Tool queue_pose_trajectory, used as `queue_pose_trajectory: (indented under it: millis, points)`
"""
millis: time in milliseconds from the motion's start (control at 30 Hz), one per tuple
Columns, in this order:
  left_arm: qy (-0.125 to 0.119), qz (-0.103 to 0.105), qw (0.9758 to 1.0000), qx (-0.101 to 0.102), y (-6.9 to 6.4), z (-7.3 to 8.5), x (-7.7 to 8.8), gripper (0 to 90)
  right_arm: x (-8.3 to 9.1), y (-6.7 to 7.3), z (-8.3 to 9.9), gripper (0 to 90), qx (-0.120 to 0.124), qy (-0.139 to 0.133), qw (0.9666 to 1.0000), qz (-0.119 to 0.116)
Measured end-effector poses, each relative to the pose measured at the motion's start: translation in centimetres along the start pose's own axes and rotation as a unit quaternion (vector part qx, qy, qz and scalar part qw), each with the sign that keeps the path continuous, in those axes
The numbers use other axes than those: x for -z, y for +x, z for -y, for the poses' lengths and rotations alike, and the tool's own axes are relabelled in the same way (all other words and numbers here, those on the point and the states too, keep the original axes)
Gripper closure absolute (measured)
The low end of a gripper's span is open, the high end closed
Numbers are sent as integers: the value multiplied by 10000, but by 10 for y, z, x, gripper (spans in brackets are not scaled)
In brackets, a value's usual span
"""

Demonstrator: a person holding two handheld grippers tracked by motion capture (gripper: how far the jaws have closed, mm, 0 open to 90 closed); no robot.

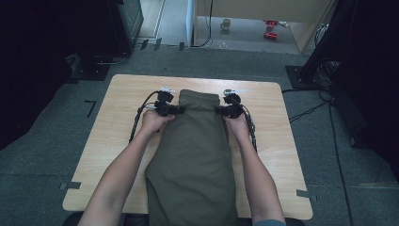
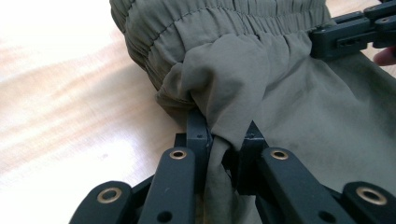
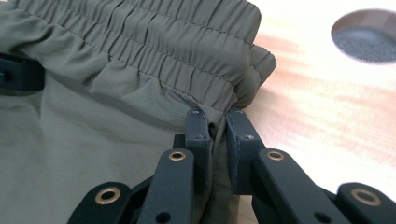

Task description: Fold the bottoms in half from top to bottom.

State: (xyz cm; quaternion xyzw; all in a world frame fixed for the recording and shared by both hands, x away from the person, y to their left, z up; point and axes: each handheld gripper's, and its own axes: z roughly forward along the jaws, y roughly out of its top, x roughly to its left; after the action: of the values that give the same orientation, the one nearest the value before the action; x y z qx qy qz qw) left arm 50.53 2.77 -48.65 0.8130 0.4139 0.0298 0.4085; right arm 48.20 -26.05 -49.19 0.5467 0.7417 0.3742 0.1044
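Note:
Olive-green trousers (image 1: 193, 150) lie lengthwise on the wooden table (image 1: 122, 94), their elastic waistband (image 1: 200, 100) at the far end and the legs hanging over the near edge. My left gripper (image 1: 178, 109) is shut on the left side of the cloth (image 2: 224, 135) just below the waistband (image 2: 219, 21). On the other side, my right gripper (image 1: 220, 110) is shut on the right edge of the trousers (image 3: 217, 122), right under the gathered waistband (image 3: 154, 51). The right gripper (image 2: 355, 30) also appears far off in the left gripper view.
The table has a round cable hole (image 3: 366, 36) near the trousers' right side. Grey carpet (image 1: 56, 132) surrounds the table, with black stands and cables (image 1: 324, 70) at the back corners. Bare wood lies left and right of the trousers.

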Motion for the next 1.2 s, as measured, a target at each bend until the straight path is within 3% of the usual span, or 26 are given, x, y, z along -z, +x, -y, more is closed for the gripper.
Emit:
queue_pose_trajectory:
  millis: [67, 200, 267, 333, 400, 567, 700, 800, 867, 933, 967, 1200]
  points:
    - [-78, -38, 9999, -65, -1, -7, 3, 814, 3, 2, -5, 810, 67, -89, 9999, 46]
    - [-263, -74, 9994, -213, -4, -21, 11, 814, 12, 3, -12, 810, 224, -532, 9983, 106]
    - [-500, -80, 9983, -288, -5, -26, 16, 813, 17, 2, -15, 809, 198, -732, 9971, 100]
    - [-400, -136, 9985, -337, -6, -35, 19, 814, 21, 1, -22, 810, 102, -625, 9980, 38]
    - [-456, -166, 9980, -406, -7, -40, 22, 814, 25, 2, -31, 811, 132, -578, 9982, 33]
    - [-625, -240, 9964, -526, -9, -62, 34, 813, 38, 6, -52, 810, 244, -802, 9964, 122]
    - [-1118, -384, 9902, -738, -13, -78, 52, 813, 53, 13, -71, 809, 439, -1171, 9920, 196]
    - [-1462, -300, 9866, -663, -14, -84, 64, 813, 68, 22, -82, 807, 713, -1622, 9838, 274]
    - [-1394, -168, 9883, -592, -12, -82, 67, 811, 72, 26, -85, 806, 837, -1626, 9827, 296]
    - [-1140, -111, 9916, -607, -11, -77, 67, 810, 72, 27, -83, 807, 841, -1459, 9853, 277]
    - [-1107, -114, 9916, -654, -11, -74, 67, 810, 70, 28, -81, 806, 828, -1333, 9873, 248]
    - [-937, -66, 9930, -722, -16, -56, 74, 807, 66, 31, -65, 806, 820, -1160, 9898, 113]
